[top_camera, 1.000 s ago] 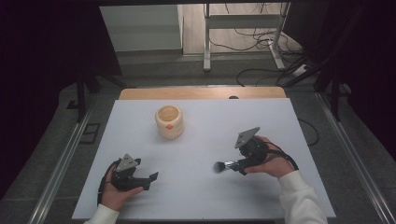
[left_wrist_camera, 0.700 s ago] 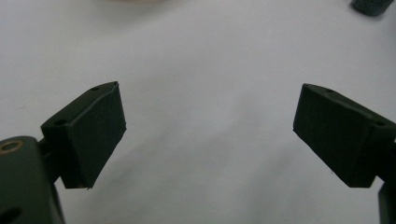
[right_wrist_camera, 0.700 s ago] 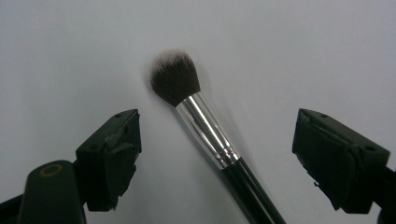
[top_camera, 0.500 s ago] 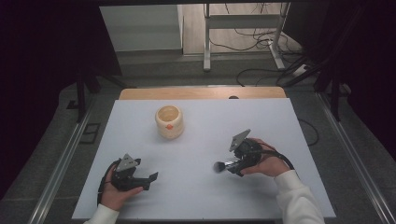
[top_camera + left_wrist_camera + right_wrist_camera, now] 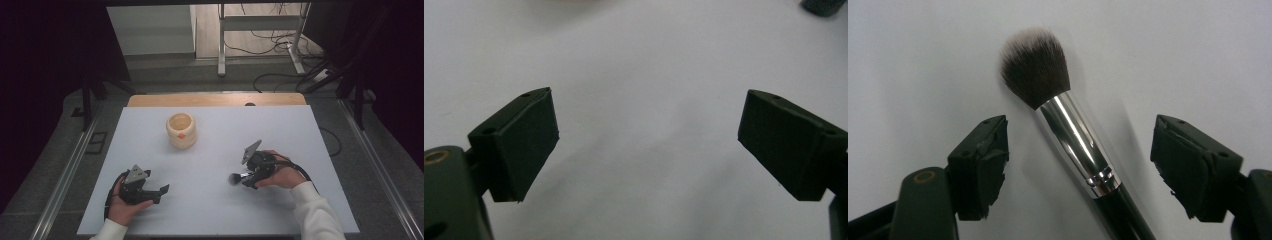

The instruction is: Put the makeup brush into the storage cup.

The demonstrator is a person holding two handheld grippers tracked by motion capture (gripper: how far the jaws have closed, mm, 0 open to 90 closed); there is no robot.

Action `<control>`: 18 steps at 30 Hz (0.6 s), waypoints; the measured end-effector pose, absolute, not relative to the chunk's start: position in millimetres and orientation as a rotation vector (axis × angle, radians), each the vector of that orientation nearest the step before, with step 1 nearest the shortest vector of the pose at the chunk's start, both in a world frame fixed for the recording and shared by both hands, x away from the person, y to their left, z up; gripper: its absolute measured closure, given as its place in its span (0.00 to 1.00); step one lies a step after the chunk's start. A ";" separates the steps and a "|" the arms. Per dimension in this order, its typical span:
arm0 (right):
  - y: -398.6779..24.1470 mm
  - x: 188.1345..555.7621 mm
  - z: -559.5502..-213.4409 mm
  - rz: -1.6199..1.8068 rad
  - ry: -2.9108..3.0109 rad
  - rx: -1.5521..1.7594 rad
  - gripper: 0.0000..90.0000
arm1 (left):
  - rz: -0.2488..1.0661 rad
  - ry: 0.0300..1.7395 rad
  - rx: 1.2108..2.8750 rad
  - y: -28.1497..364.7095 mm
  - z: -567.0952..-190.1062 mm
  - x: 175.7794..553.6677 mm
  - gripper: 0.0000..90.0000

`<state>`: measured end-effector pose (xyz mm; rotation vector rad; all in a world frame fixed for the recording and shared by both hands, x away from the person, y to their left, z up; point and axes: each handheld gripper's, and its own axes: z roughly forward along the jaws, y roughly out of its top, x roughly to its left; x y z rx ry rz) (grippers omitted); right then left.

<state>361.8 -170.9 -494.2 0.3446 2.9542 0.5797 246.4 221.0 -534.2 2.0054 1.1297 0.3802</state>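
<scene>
A makeup brush with dark, white-tipped bristles, a silver ferrule and a black handle lies flat on the white table. My right gripper is open, one jaw on each side of the ferrule and neither touching it. In the high view the brush head pokes out to the left of the right gripper, right of the table's middle. My left gripper rests near the front left, open, with bare tabletop between its fingers.
A cream-coloured round jar with a small orange mark stands toward the back of the table, left of centre. A wooden strip runs along the far edge. Cables lie on the floor beyond the table.
My right hand and gripper have slid a little to the left along the brush. The brush head, the left gripper and the jar have stayed put.
</scene>
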 end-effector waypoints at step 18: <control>-168.9 365.8 -501.9 0.555 2.999 0.314 0.47 | 0.388 1.134 1.997 222.1 -533.0 245.8 0.11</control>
